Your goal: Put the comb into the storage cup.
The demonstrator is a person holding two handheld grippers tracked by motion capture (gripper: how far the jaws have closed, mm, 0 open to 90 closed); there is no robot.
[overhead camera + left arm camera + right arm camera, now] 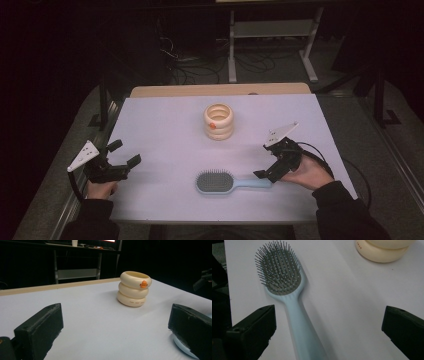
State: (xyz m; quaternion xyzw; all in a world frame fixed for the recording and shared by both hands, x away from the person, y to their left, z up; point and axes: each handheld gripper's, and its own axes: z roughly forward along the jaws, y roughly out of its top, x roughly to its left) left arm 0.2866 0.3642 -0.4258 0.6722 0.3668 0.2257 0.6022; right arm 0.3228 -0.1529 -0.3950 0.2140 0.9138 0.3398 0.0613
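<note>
The hairbrush (227,182) lies crosswise, bristles up (handle toward the right gripper (267,165)); both grippers, including the left gripper (122,157), gape wide, holding nothing.

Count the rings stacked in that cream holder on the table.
3 rings: bottom, middle and top, which bears an orange mark, stacked behind the hairbrush.

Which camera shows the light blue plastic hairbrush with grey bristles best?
The right gripper view: the light blue plastic hairbrush lies close, bristles up, handle between the open jaws. The high view shows it whole but small. The left gripper view catches a pale blue edge at lower right, probably the brush.
</note>
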